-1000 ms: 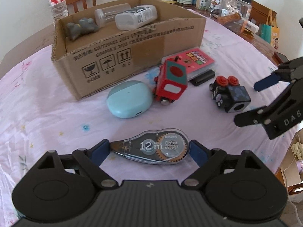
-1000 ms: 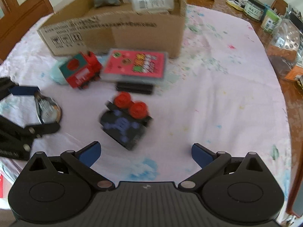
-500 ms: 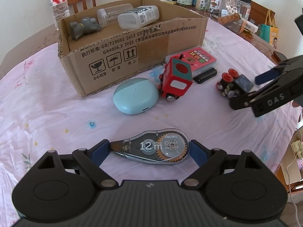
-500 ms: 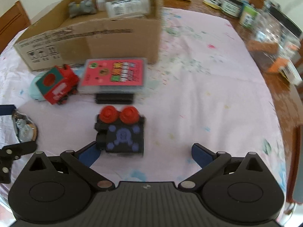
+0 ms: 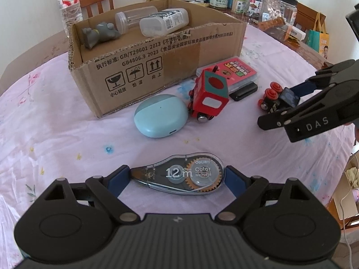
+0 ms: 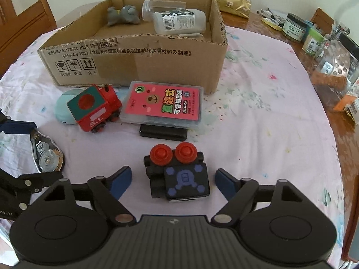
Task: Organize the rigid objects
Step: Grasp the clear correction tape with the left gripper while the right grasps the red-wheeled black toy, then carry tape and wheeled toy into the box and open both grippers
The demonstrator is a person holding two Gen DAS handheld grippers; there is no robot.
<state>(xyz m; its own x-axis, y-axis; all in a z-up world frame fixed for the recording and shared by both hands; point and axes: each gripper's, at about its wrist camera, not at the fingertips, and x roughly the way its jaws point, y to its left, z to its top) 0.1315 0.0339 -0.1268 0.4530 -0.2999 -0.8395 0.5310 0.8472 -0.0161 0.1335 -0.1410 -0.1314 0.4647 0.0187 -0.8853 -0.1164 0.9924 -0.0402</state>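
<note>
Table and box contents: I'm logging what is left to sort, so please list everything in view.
Cardboard box: one, brown, far side of table.
Elephant figure: one, grey, in box.
Bottles: two, clear and whitish, lying in box.
Toy train: one, red and teal, before box.
Earbud case: one, light blue, beside train.
Card case: one, pink label, on a black block.
Black toy: one, red knobs, between right jaws, untouched.
Correction tape: one, clear, clamped.
Tablecloth: one, pink floral.
Jars: several, far edge.
Left gripper: black, blue pads.
Right gripper: same, jaws just closing.
</note>
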